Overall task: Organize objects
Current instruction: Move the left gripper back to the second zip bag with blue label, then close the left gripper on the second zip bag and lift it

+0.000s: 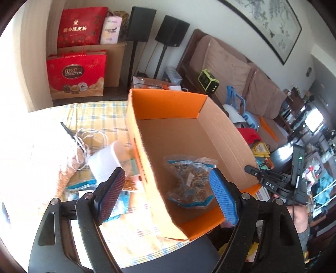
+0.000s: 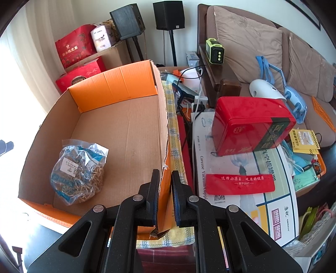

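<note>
An open cardboard box (image 1: 178, 136) with orange flaps stands on a yellow checked cloth (image 1: 98, 113). A clear bag of brown dried strands (image 1: 189, 180) lies on the box floor near its front. My left gripper (image 1: 168, 195) hovers open above the box's near left wall, with nothing between its pads. In the right wrist view the same bag (image 2: 79, 170) rests at the left of the box (image 2: 126, 126). My right gripper (image 2: 166, 195) is shut on the box's right wall near the front corner. It also shows at the right of the left wrist view as black fingers (image 1: 262, 176).
Left of the box lie a white cup (image 1: 105, 163), a coiled white cable (image 1: 90, 136) and several packets (image 1: 124, 184). To its right sit a red tin (image 2: 250, 124) on a white carton (image 2: 241, 189), a sofa (image 2: 252, 42) and loose clutter. Speakers (image 2: 168, 14) and red gift bags (image 1: 75, 75) stand behind.
</note>
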The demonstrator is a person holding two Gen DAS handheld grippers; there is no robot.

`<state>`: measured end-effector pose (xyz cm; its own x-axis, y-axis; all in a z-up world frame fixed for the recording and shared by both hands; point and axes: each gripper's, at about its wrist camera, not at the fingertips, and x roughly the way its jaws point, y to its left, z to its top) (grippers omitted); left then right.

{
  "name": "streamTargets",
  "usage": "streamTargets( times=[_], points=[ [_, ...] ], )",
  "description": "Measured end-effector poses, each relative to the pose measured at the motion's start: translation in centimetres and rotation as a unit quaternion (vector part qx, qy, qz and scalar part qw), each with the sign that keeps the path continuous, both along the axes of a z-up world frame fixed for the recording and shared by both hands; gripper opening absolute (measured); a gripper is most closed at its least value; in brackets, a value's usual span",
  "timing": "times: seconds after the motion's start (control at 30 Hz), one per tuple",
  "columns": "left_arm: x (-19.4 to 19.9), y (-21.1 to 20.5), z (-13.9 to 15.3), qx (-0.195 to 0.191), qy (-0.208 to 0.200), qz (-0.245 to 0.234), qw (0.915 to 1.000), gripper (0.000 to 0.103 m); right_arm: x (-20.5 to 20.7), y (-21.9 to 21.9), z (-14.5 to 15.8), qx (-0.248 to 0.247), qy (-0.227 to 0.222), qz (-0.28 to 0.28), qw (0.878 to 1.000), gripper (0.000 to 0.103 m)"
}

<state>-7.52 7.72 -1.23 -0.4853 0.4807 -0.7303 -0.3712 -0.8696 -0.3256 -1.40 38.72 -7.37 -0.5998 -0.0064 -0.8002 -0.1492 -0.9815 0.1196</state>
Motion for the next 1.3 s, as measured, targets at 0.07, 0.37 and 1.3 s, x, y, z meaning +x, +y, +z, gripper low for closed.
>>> streamTargets(
  times=[0.07,0.37,1.3],
  points=[
    [-0.2,-1.5,-0.5,-0.01,-0.004,0.016,0.9998,0.08,0.0,0.0,0.0,0.0,0.0,0.0,1.0,0.01],
    [-0.9,-6.8,-6.1,-0.051,-0.055,0.074,0.9944,0.08,0.0,-0.1,0.0,0.0,0.0,0.0,1.0,0.01],
    [-1.9,-4.8,-12.3,-0.141,-0.052,0.116,0.9819,0.048,-0.1,-0.2,-0.1,0.003,-0.001,0.0,1.0,0.01]
  ],
)
